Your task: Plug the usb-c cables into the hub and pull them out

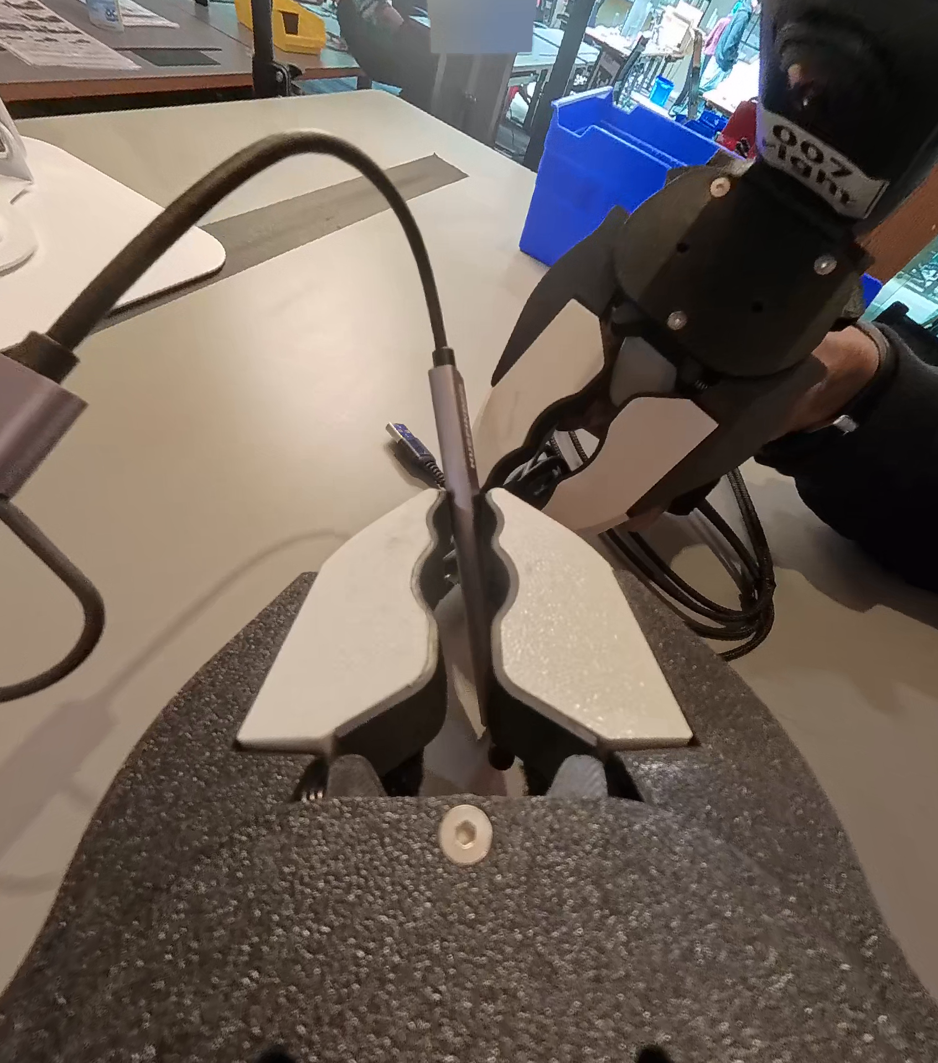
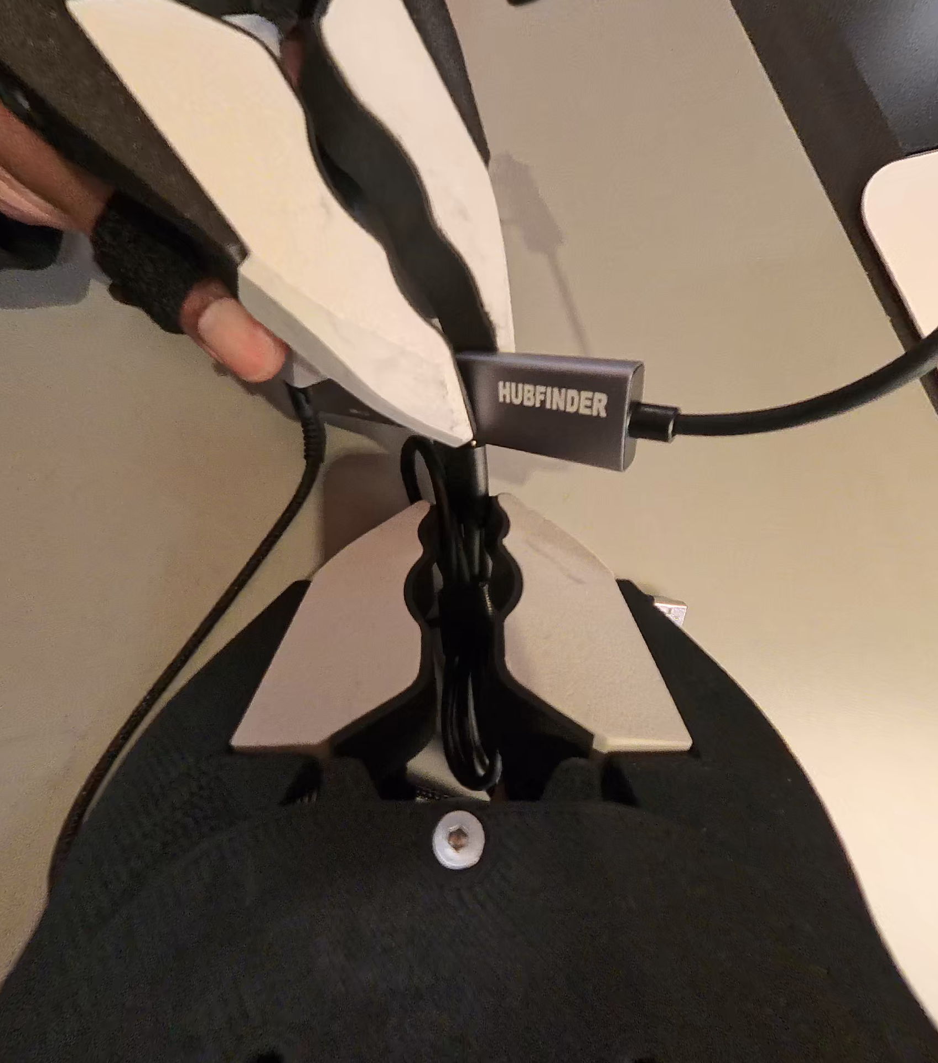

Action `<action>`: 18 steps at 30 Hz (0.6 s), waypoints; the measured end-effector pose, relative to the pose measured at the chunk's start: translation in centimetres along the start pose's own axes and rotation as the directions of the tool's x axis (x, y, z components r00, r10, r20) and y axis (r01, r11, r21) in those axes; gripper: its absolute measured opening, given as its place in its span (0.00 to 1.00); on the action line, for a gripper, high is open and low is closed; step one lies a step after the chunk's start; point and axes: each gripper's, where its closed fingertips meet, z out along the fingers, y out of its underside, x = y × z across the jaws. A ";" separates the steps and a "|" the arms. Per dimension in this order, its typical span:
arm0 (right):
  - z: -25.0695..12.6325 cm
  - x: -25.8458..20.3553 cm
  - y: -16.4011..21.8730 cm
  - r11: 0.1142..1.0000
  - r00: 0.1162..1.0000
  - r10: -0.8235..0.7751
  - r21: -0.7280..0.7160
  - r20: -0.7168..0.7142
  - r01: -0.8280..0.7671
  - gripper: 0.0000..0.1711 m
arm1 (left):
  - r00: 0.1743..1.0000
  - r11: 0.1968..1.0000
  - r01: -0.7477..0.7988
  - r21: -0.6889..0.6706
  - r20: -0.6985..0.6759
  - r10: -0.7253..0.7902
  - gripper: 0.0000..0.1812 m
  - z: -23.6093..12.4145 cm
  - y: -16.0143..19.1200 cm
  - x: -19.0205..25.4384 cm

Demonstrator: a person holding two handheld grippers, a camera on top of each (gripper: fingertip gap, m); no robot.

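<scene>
Left gripper (image 1: 463, 506) clamped the grey hub (image 1: 458, 460) edge-on above the table (image 1: 259, 437), steadying its ports. Beyond, right gripper (image 2: 463, 506) pinched a bundled black usb-c cable (image 2: 463, 661), its plug meeting the hub's underside.

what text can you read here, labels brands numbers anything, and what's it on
I don't copy out writing, so here is only what bears it.
hub: white brand lettering on its grey side, legible.
white band on the body of the right hand-held gripper: dark characters, legible.
printed sheets on the far desk: too small to read.
</scene>
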 end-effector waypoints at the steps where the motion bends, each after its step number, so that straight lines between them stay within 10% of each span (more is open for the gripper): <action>1: 0.0 0.0 0.0 1.000 1.000 -0.023 0.006 -0.001 0.023 0.08 | 1.000 1.000 0.017 -0.001 -0.012 -0.017 0.06 0.0 0.0 0.0; 18: -0.1 1.0 0.6 0.985 0.986 0.159 0.054 0.050 -0.162 0.10 | 0.957 0.919 0.292 0.267 -0.088 -0.278 0.21 -3.1 -2.8 -3.3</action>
